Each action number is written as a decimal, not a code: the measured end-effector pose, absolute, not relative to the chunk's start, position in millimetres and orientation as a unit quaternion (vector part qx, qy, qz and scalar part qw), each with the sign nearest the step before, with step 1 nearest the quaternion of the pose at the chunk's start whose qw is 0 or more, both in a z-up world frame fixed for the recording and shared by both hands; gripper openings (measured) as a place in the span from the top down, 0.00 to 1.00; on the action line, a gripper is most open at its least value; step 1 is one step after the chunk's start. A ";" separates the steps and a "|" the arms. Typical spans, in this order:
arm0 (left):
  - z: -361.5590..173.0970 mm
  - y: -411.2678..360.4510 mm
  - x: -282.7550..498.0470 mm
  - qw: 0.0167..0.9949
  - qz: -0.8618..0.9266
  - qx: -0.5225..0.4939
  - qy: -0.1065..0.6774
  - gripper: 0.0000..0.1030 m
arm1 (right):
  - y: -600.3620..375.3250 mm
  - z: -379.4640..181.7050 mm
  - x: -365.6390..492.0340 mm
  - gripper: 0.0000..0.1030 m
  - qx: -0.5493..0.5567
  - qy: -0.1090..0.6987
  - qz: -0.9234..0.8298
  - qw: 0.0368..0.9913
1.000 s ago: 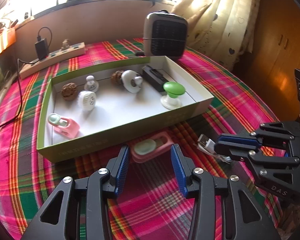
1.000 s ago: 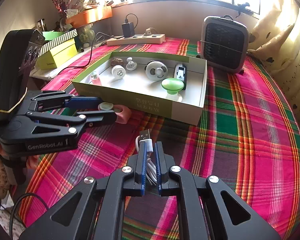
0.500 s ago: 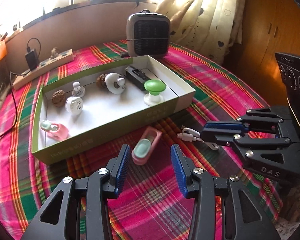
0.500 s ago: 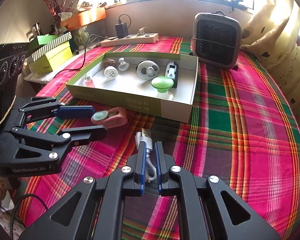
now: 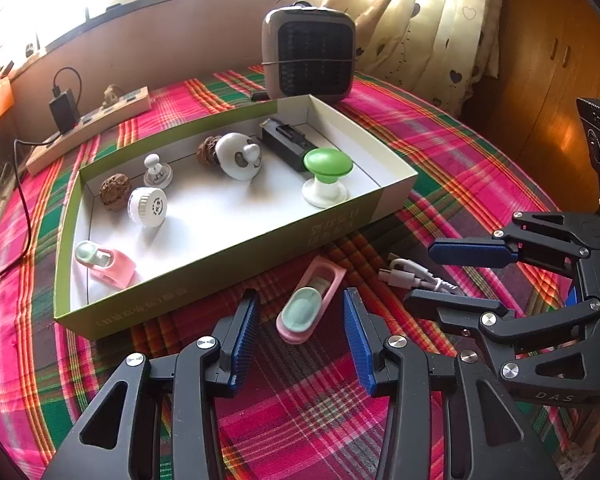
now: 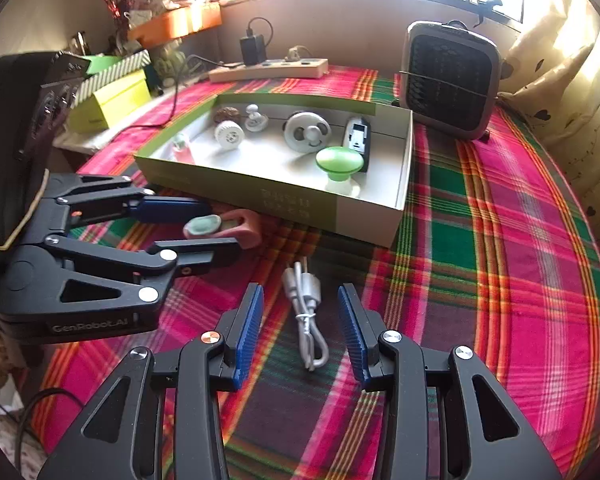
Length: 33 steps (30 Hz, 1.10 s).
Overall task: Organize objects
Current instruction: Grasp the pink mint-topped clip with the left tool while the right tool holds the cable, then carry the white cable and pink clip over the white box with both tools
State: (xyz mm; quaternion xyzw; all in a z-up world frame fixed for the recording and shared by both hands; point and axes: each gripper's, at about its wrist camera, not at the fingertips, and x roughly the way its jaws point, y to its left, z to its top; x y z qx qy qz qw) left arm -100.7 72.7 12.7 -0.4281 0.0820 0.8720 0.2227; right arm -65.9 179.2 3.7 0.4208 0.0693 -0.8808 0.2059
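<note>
**Two claws, two loose items, one box**

While the right claw [image 6: 300,328] opens its jaws, the white cable [image 6: 306,308] lies on the plaid cloth [image 6: 500,240] between its pads, touched by neither. It is a bundled coil with plugs pointing toward the box [image 6: 364,216], which sits well beyond it on the desk. The left claw [image 5: 300,336] stands fairly wide, and the pink clip [image 5: 310,300] with its mint pad lies between the blue pads, also untouched and resting on the cloth just outside the box's near wall.

Inside the box are a second pink clip [image 5: 108,264], a green knob [image 5: 326,176], a white cap [image 5: 148,206], a black case [image 5: 288,146] and other small pieces.

Several things could go wrong from here, as I judge it. The cable is loose and springy; a grip on one strand alone would likely let the coil unwind and trail. The clip lies askew to the left pads, so closing on it may twist it or squirt it toward the box wall. The claws work close together, and reaching for the box at once could make them collide. A low carry might catch the box's near wall and shove it, jostling the upright knob.
</note>
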 end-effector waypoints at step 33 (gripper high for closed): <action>11.0 71.7 -100.6 0.192 0.881 -0.424 0.085 0.85 | 178.0 0.2 -67.9 0.82 0.422 0.078 -0.883 0.190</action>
